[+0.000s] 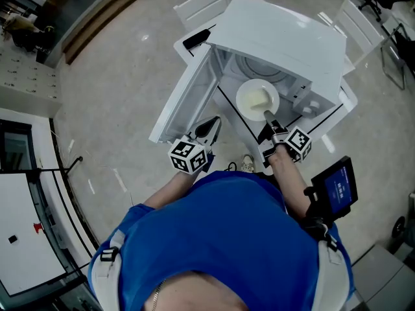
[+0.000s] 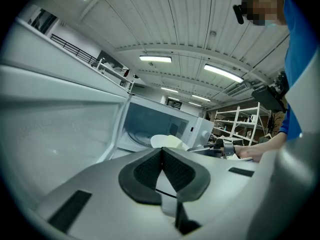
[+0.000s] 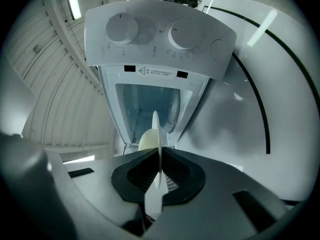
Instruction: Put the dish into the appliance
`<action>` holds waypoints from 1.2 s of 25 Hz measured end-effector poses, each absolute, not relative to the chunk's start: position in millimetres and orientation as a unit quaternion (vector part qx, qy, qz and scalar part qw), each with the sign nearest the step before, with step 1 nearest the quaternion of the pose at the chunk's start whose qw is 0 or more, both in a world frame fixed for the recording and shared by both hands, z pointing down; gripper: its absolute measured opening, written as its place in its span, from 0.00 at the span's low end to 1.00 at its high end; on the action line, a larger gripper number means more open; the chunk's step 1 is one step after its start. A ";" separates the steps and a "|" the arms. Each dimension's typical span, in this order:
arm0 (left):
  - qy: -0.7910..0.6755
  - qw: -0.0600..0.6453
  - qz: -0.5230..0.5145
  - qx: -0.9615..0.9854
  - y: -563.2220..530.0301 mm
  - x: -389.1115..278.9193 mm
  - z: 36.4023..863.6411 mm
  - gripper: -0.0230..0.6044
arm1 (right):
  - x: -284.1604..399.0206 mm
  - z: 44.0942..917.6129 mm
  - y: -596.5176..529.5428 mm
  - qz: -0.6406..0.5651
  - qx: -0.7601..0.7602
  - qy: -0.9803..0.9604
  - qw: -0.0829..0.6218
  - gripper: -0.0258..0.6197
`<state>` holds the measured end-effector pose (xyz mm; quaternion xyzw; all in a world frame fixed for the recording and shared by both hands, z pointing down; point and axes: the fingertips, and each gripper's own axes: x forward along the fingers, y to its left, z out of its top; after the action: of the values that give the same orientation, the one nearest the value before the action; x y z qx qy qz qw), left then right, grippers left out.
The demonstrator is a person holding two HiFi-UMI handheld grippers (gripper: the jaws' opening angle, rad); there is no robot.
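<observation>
A white microwave (image 1: 279,31) stands with its door (image 1: 185,96) swung open to the left. A round white dish (image 1: 256,98) hangs at the mouth of the cavity, my right gripper (image 1: 269,118) shut on its near rim. In the right gripper view the dish (image 3: 156,134) shows edge-on between the pads (image 3: 172,169), in front of the cavity (image 3: 147,104) and below the dial panel (image 3: 155,39). My left gripper (image 1: 211,127) hovers beside the open door, shut with nothing in it. The left gripper view shows the closed left gripper (image 2: 162,151), the dish (image 2: 167,141) and the microwave (image 2: 165,124) beyond.
The microwave sits on a white table (image 1: 347,99) marked with black lines. White chairs (image 1: 201,5) (image 1: 360,28) stand behind it. A black flat object (image 1: 196,39) lies by the microwave's left corner. A screen device (image 1: 337,186) hangs at the person's right hip. Metal shelving (image 2: 240,124) stands far off.
</observation>
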<state>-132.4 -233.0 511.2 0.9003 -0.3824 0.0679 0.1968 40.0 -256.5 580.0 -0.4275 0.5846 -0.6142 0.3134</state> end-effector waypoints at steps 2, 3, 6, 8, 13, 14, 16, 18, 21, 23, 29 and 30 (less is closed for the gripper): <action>-0.381 0.199 0.070 0.900 -236.1 -130.0 512.1 0.05 | 42.0 582.9 -260.1 -0.615 -0.431 0.580 0.314 0.06; -0.380 0.200 0.071 0.900 -236.5 -129.3 512.0 0.05 | 42.3 583.9 -260.8 -0.617 -0.433 0.577 0.315 0.06; -0.376 0.204 0.073 0.901 -231.8 -128.6 510.4 0.05 | 42.0 585.6 -257.8 -0.622 -0.440 0.565 0.319 0.06; -0.375 0.208 0.076 0.900 -237.2 -124.4 513.8 0.05 | 46.9 592.1 -265.8 -0.625 -0.444 0.556 0.322 0.06; -0.378 0.217 0.085 0.896 -271.4 -114.5 528.8 0.05 | 57.8 609.9 -309.1 -0.635 -0.446 0.539 0.327 0.06; -0.379 0.218 0.087 0.895 -274.5 -114.5 529.9 0.05 | 58.2 611.7 -313.9 -0.636 -0.447 0.538 0.327 0.06; -0.380 0.219 0.089 0.894 -278.0 -114.9 531.0 0.05 | 59.1 614.6 -320.2 -0.637 -0.449 0.533 0.328 0.06; -0.381 0.220 0.091 0.894 -281.1 -114.7 531.6 0.05 | 60.3 616.9 -324.8 -0.640 -0.451 0.528 0.329 0.06; -0.381 0.221 0.094 0.893 -285.6 -115.3 532.0 0.05 | 61.4 620.8 -330.6 -0.643 -0.455 0.521 0.328 0.06; -0.382 0.222 0.096 0.892 -288.1 -115.7 532.3 0.05 | 61.0 623.3 -334.3 -0.645 -0.456 0.518 0.327 0.06; -0.384 0.225 0.098 0.890 -292.6 -115.5 534.9 0.05 | 61.4 626.8 -345.5 -0.646 -0.460 0.514 0.327 0.06; -0.384 0.225 0.098 0.890 -293.0 -115.7 535.8 0.05 | 61.5 627.6 -346.7 -0.646 -0.461 0.513 0.328 0.06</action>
<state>-115.7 -293.0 535.8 0.8901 -0.3841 0.0982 0.2250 61.5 -346.7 627.6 -0.4611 0.5128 -0.6458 0.3277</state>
